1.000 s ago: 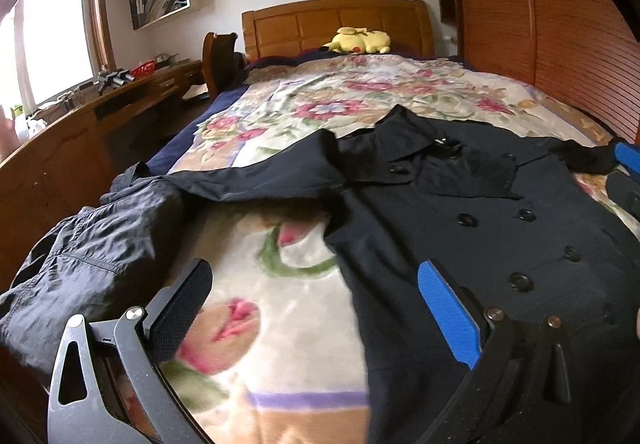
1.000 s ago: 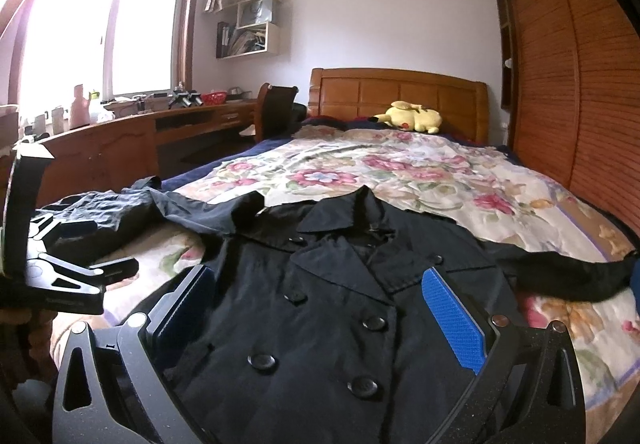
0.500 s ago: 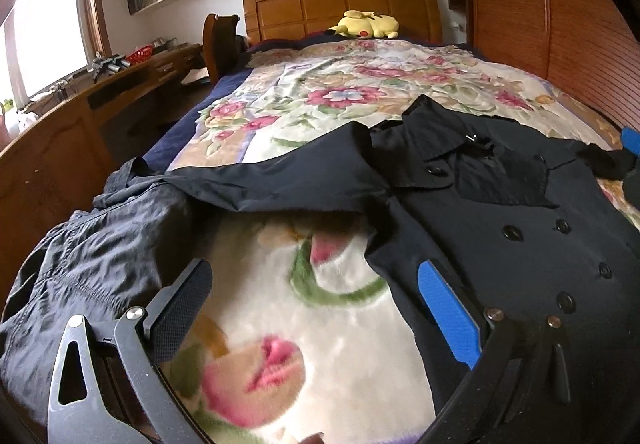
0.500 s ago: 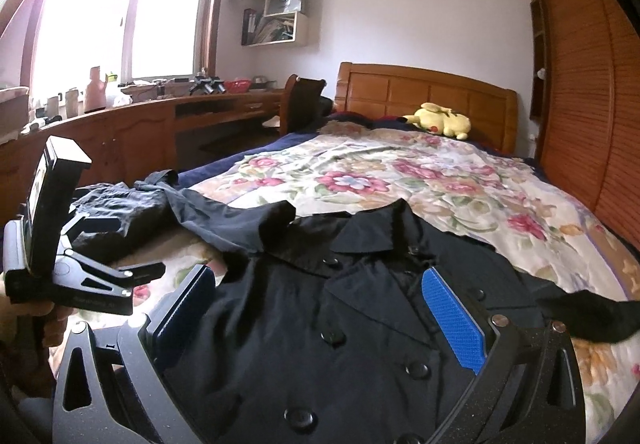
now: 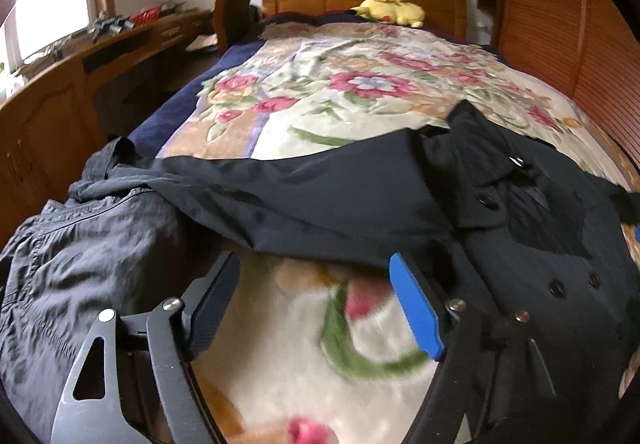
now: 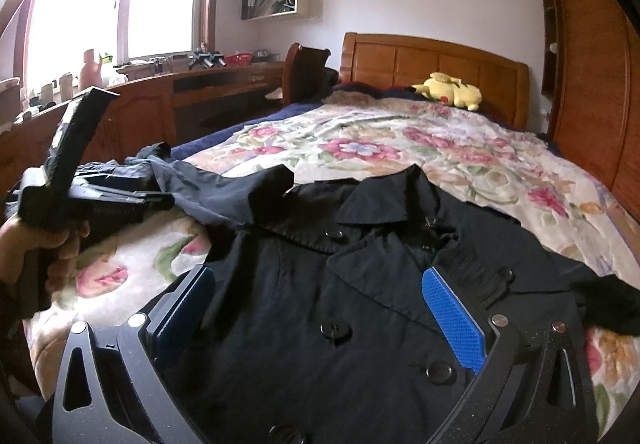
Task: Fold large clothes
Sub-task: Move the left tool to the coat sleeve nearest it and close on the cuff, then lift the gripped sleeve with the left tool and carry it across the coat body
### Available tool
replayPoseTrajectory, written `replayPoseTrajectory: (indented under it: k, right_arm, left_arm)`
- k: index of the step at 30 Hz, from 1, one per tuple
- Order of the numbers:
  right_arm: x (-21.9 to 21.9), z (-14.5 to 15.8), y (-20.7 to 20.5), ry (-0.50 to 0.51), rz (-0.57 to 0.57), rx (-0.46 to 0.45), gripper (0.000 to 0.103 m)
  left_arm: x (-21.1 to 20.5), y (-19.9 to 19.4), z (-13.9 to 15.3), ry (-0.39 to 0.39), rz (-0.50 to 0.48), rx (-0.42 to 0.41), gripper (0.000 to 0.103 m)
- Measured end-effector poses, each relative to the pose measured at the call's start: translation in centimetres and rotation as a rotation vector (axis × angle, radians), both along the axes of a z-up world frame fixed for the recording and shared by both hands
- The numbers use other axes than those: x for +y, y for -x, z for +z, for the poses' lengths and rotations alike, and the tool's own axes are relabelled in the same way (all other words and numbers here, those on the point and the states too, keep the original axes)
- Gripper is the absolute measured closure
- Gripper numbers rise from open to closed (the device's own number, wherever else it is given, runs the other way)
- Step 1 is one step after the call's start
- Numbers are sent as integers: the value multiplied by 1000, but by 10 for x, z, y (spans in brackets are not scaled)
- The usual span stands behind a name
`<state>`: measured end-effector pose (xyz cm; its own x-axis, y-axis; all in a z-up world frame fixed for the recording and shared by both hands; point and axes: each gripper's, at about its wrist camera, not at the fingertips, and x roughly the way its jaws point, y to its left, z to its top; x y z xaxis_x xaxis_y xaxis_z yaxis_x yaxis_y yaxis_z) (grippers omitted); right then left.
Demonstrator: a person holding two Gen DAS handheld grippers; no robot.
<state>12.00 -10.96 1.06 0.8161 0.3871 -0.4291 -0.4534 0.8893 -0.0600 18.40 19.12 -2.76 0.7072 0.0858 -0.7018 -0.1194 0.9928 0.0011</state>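
Left gripper stands wide with nothing between its pads, hovering over bare floral blanket just short of the black coat's extended sleeve, which runs crosswise directly ahead of the fingertips. Right gripper is likewise wide and empty, poised above the coat front, with the collar ahead and buttons between and below the fingers. The coat lies face up and spread flat on the bed; no fold is visible yet, so the step in hand is judged to be the approach to the first sleeve fold. The next move calls for the left gripper to advance, close on the sleeve's near edge and carry it to its right, across the coat body. A second dark garment lies to the left of the left gripper, touching or overlapping the sleeve end; exact contact cannot be determined, and it could be dragged along. Open blanket lies ahead of both grippers toward the headboard. The bed edge and a wooden desk lie to the left, limiting travel there.
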Motion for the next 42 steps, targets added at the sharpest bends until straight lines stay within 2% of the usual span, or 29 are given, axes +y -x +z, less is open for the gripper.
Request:
replayPoseTrajectory:
  k: [8, 11, 19, 21, 22, 24, 26, 31, 37, 42]
  right_arm:
    - [2, 0, -11, -12, -8, 16, 0]
    - [3, -3, -12, -13, -3, 29, 0]
    - [3, -1, -7, -13, 7, 33, 0]
    - [1, -1, -8, -17, 9, 34, 0]
    - [0, -1, -9, -18, 9, 34, 0]
    - [-2, 0, -9, -21, 11, 33, 0]
    - [-3, 1, -8, -20, 11, 28, 0]
    - [-9, 6, -6, -31, 7, 16, 0]
    - [-24, 9, -3, -36, -36, -5, 0]
    - [-33, 9, -2, -36, -61, -10, 0]
  left_arm:
    - [28, -38, -22, 55, 96, 67, 26]
    - [34, -47, -28, 101, 117, 76, 26]
    - [36, -67, -40, 114, 149, 125, 26]
    - [37, -69, -39, 125, 151, 124, 43]
    - [37, -70, -38, 126, 156, 127, 57]
    - [37, -71, -35, 136, 152, 120, 71]
    - [33, -70, -26, 102, 146, 102, 89]
    - [7, -58, 3, 38, 83, 27, 97]
    - [-49, -33, 36, 4, -72, -44, 97]
    - [-94, -7, 45, -7, -194, -67, 97]
